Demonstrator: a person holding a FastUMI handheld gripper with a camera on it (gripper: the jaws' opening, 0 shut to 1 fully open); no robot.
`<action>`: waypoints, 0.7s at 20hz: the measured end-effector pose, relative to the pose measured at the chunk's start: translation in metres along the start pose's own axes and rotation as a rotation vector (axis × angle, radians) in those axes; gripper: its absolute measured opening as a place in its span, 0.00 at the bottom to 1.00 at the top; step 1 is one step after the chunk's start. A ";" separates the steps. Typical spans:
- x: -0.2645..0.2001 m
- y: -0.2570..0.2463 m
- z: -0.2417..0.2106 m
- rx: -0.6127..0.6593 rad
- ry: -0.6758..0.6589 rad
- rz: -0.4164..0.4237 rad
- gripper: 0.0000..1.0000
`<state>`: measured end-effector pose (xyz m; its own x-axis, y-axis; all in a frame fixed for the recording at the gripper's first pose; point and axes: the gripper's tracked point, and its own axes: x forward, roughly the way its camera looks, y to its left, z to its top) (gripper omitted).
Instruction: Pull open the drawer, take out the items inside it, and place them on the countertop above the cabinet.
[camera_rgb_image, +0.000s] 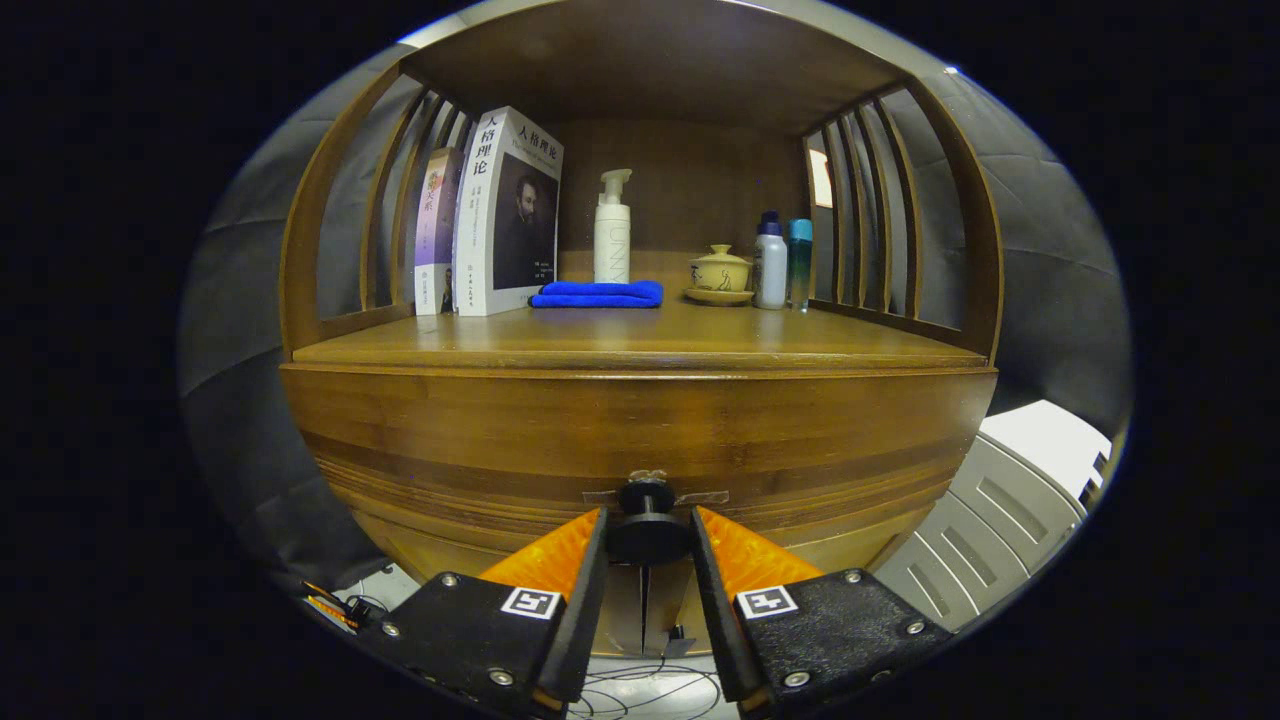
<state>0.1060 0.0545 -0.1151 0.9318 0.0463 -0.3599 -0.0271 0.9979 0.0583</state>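
Hand-held gripper (648, 540) fingers closed around dark drawer knob (648, 528), wooden drawer front (640, 430) just beyond

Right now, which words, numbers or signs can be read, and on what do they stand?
"人格理论": on the white book, spine and cover.
On the purple book and the pump bottle: print too blurred to read.
The gripper fingers flank the drawer knob; their square markers carry no words.
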 end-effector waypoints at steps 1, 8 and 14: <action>0.001 0.000 0.000 -0.003 0.000 -0.003 0.49; -0.003 0.000 -0.002 -0.032 0.015 -0.001 0.44; -0.019 0.000 -0.005 -0.048 0.028 -0.012 0.44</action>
<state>0.0866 0.0535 -0.1126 0.9218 0.0346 -0.3861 -0.0337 0.9994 0.0092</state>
